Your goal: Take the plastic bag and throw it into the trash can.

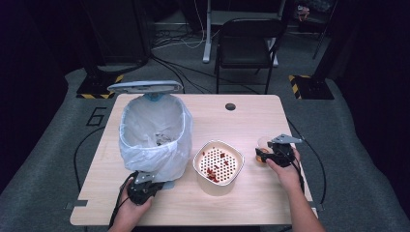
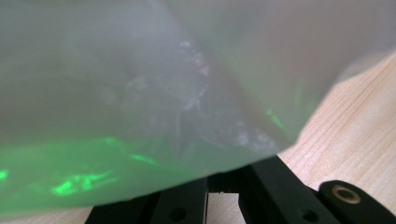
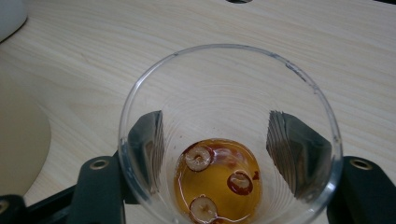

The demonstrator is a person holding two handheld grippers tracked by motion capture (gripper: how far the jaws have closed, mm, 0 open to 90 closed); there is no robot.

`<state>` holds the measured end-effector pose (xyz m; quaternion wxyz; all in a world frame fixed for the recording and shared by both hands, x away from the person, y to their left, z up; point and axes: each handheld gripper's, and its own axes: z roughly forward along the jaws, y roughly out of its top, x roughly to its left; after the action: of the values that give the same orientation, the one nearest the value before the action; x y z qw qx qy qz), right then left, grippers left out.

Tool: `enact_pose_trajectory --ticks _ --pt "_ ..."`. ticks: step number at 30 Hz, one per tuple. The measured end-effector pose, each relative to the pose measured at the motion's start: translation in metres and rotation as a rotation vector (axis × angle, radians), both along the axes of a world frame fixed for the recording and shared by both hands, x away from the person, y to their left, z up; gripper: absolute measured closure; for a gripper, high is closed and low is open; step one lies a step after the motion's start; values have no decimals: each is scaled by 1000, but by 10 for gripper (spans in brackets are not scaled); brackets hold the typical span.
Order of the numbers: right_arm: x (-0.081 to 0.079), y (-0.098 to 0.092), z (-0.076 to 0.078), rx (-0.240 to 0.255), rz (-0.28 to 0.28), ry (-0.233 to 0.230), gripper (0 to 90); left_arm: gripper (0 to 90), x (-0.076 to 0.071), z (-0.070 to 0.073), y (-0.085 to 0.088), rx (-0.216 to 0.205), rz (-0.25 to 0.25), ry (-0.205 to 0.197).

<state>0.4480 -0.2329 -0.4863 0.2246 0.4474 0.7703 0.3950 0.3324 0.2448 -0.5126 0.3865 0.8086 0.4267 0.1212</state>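
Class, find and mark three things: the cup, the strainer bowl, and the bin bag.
cup [image 3: 224,84]: right gripper view, inner back wall.
strainer bowl [image 1: 218,163]: high view, perforated floor.
bin bag [image 1: 159,159]: high view, outer front of the plastic.

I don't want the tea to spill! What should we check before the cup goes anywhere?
1. Right gripper jaws on both sides of the cup: ok.
2. Cup upright on the table: ok.
3. Tea low in the cup: ok.
4. Strainer bowl sits apart from the cup: ok.
5. Left gripper at the bin bag: ok.
6. Bag really gripped: cannot tell.
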Motion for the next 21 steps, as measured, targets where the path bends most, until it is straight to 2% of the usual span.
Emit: enact_pose_trajectory --ticks 4,7,10,21 --pt "0 1 0 -8 21 -3 388 900 0 0 0 2 4 3" --pt "0 4 5 -38 47 -4 398 900 0 0 0 6 3 3" --pt "0 6 9 -39 70 -6 402 900 1 0 1 2 -5 -8" --pt "-3 14 29 -36 129 -22 414 900 1 0 1 2 -6 -8"
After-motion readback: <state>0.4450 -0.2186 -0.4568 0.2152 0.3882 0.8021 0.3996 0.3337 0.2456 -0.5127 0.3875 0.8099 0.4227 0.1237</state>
